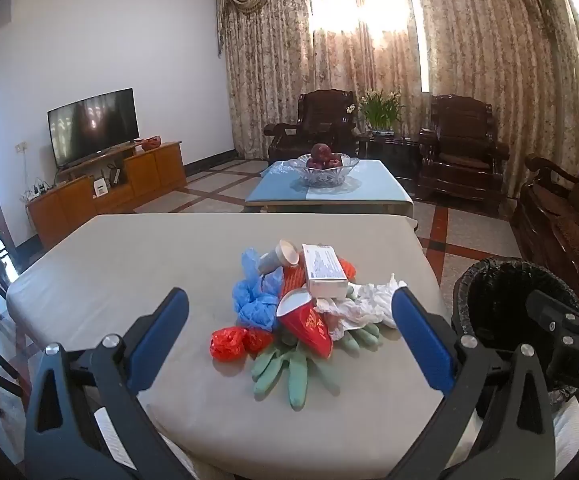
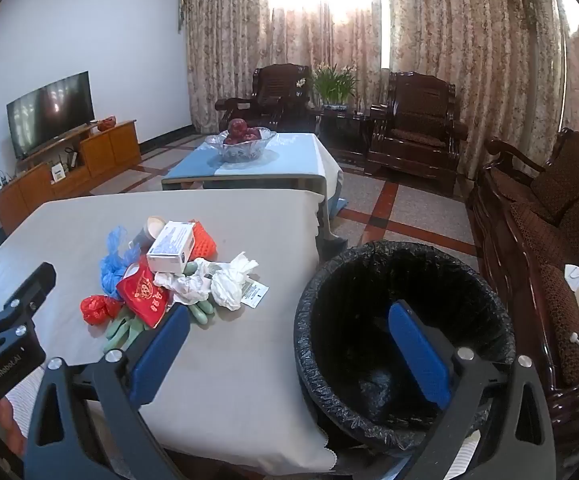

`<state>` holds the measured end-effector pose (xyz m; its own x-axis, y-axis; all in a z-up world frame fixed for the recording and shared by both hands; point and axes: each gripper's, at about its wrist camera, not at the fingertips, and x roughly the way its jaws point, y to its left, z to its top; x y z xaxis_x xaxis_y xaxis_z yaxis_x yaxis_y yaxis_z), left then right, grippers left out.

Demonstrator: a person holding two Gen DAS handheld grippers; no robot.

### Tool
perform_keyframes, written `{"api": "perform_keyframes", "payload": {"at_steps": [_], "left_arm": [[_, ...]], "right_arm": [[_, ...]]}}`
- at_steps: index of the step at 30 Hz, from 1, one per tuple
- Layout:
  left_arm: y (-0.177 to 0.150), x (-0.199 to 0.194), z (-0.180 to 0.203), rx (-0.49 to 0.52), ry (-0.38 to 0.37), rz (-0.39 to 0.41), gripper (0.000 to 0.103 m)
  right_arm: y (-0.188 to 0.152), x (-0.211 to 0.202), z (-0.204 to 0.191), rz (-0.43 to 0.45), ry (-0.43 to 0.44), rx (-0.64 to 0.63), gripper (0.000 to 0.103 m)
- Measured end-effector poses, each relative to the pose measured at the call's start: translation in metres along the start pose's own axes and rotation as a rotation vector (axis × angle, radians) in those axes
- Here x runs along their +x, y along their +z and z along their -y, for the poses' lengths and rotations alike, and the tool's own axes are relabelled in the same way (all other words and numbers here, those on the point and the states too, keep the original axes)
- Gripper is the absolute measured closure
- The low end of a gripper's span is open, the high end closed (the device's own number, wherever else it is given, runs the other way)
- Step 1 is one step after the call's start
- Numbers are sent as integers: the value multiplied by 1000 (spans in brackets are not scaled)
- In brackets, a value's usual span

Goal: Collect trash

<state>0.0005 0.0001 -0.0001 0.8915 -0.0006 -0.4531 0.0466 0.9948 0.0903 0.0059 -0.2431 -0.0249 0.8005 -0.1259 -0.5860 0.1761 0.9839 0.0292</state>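
1. While I hold both grippers above the near edge of the table (image 1: pixel 101 256), the trash bin (image 2: pixel 405 276) stands on the floor just beside the table's right side; it is round, lined with a wrinkled black plastic bag, and I see only dark crumpled film at its bottom.
2. Farther away, a cut-glass bowl (image 1: pixel 326 171) on a blue-covered low table holds dark red fruit.
3. On the beige cloth, the trash lies in one pile: a white cardboard box (image 1: pixel 324 271) with small print I cannot read, a tipped paper cup (image 1: pixel 279 257), a blue thin plastic bag (image 1: pixel 258 292), a red packet (image 1: pixel 308 326) with gold characters, crumpled white tissue (image 1: pixel 369 304), pale green rubber gloves (image 1: pixel 289 368), and a red plastic wrapper (image 1: pixel 229 343).
4. My left gripper (image 1: pixel 289 332) is spread wide and holds nothing, with the pile between its blue pads.
5. My right gripper (image 2: pixel 289 350) is also wide and holds nothing, one finger over the bin.
6. I read "GenRobot.AI" on the left gripper body.
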Motion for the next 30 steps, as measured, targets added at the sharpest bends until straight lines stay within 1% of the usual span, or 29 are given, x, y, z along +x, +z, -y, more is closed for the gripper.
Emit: {"api": "perform_keyframes", "payload": {"at_steps": [13,30], "left_arm": [[0,0,0,-2,0,10,5],[0,-1,0,-5,-2,12,5]], "right_arm": [[0,1,1,3,0,0,6],[3,-8,-2,13,-5,-10,6]]}}
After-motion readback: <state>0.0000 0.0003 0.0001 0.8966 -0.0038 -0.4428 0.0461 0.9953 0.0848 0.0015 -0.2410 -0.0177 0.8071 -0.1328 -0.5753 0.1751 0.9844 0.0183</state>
